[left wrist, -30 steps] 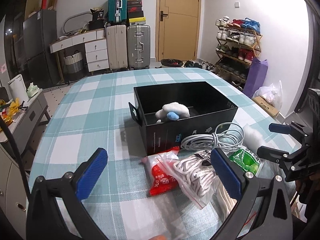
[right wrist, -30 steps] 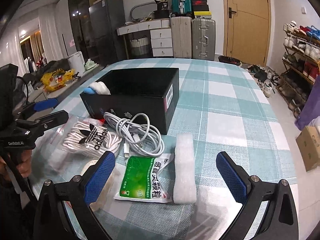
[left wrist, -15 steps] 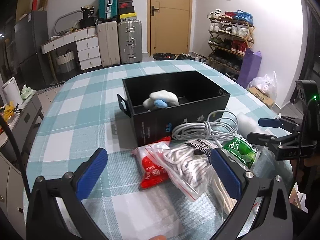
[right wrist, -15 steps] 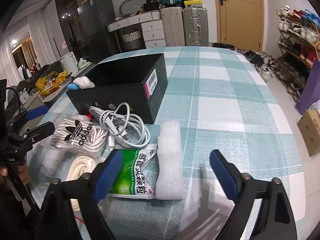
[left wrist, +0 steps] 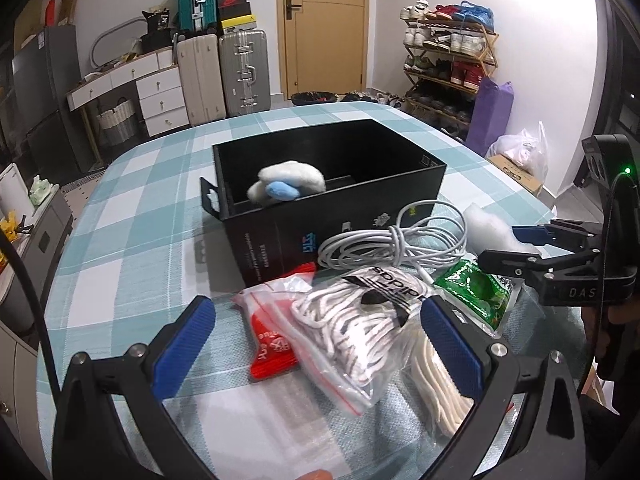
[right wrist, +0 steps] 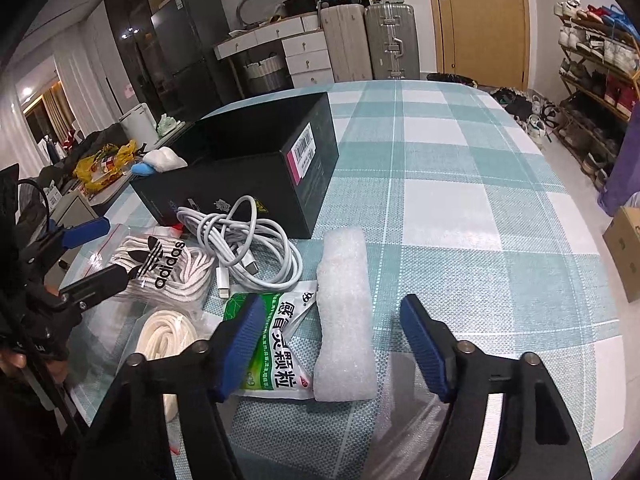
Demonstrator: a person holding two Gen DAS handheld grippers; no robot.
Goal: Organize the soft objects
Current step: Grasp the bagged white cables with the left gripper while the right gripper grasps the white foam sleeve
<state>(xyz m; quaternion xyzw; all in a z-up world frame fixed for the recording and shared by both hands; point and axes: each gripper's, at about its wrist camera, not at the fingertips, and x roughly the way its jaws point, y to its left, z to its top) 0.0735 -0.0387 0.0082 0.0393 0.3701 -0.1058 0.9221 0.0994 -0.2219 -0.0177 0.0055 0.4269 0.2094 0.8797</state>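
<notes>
R fingers (right wrist: 332, 344) closer over foam strip (right wrist: 344, 316)

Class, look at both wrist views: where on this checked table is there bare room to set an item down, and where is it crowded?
Bare tablecloth lies right of the black box and foam strip, and left of the box in the left view. Crowded: the near edge in front of the box, with cable, laces bag, green packet.

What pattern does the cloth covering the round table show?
The tablecloth has a teal, pale-green and white check pattern, clearest in the right wrist view.
</notes>
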